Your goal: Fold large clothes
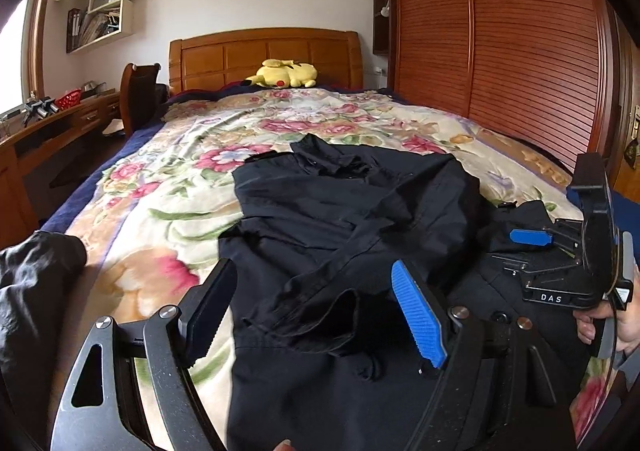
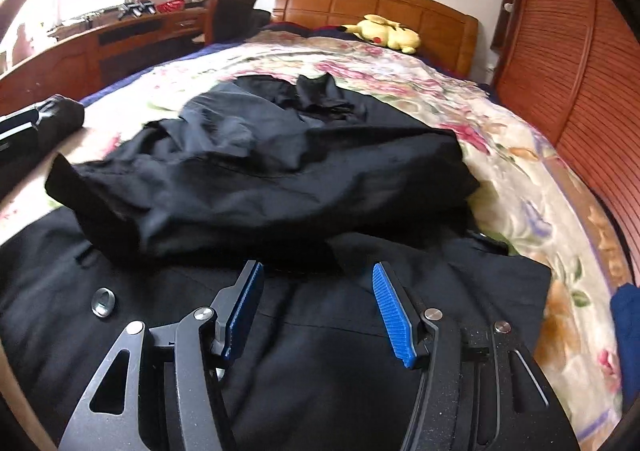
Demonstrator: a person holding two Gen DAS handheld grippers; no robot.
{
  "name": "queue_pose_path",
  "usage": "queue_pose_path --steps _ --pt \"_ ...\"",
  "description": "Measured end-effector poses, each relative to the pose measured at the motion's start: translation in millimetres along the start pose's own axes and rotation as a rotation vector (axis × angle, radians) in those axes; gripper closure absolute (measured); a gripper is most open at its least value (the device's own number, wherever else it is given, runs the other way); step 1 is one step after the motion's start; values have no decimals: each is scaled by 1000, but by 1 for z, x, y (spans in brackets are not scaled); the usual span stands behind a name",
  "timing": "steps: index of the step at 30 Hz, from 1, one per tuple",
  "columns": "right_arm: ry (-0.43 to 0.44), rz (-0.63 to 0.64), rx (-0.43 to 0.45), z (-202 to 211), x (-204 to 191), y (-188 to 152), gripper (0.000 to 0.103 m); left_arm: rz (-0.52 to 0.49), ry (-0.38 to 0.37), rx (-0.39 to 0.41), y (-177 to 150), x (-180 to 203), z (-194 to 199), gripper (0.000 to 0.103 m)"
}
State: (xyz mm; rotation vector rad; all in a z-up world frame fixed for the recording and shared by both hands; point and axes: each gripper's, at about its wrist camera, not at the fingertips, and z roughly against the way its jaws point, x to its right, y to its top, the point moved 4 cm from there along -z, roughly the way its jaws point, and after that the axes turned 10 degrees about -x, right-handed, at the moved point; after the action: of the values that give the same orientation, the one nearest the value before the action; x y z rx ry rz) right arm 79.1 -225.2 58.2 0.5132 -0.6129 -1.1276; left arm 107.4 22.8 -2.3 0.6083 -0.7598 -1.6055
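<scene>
1. Coat [image 1: 340, 211], black and rumpled, lies on the near half of the bed, its collar toward the headboard and a sleeve folded across the body.
2. The right wrist view shows a metal button [image 2: 103, 303] on the coat's near panel; the left view does not.
3. The left gripper [image 1: 316, 315] hangs over the coat's near edge with its jaws wide apart, nothing pinched between them.
4. The right gripper [image 2: 316, 315] hangs over the coat's lower panel, jaws parted and clear of the cloth as far as can be seen.
5. Only the left view shows the right gripper from outside, at the coat's right edge, held by a hand [image 1: 608, 323].
6. A second dark garment [image 1: 36, 291] lies at the bed's left edge, apart from the coat.
7. A flowered blanket [image 1: 168, 187] covers the bed.
8. A yellow plush toy [image 1: 286, 73] rests against the wooden headboard [image 1: 264, 55].
9. A slatted wardrobe [image 1: 520, 31] stands right, a desk [image 2: 120, 31] left.
</scene>
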Motion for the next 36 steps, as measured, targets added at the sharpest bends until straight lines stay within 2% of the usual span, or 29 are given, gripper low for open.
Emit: queue_pose_path --steps 9,14,17,20,21,22,24,28,30,33,36 --pt "60 -92 -46 -23 7 -5 44 -17 -17 -49 -6 10 -17 23" --pt "63 -95 -52 -27 1 -6 44 -33 -42 -96 -16 14 -24 34" --pt "68 -97 -53 -28 0 -8 44 -55 -38 -123 -22 18 -28 44" --pt "71 -99 -55 -27 9 -11 44 -57 -36 -139 -26 17 -29 61" --pt "71 -98 -55 -27 10 -11 44 -55 -37 -139 -26 17 -29 69" --pt "71 -98 -56 -27 11 -12 44 -54 -41 -137 -26 17 -28 82" --pt "71 -96 -59 -28 13 -12 44 -60 -39 -109 -23 17 -21 96" --pt "70 -95 -62 -27 14 -12 44 -53 -23 -23 -12 14 2 98" --pt "70 -94 -62 -27 14 -12 44 -19 -1 23 -6 3 14 98" --pt "67 -92 -63 -27 14 -12 44 7 47 52 -2 -16 24 98" --pt "64 -91 -63 -28 14 -13 44 32 32 48 -1 -29 27 98"
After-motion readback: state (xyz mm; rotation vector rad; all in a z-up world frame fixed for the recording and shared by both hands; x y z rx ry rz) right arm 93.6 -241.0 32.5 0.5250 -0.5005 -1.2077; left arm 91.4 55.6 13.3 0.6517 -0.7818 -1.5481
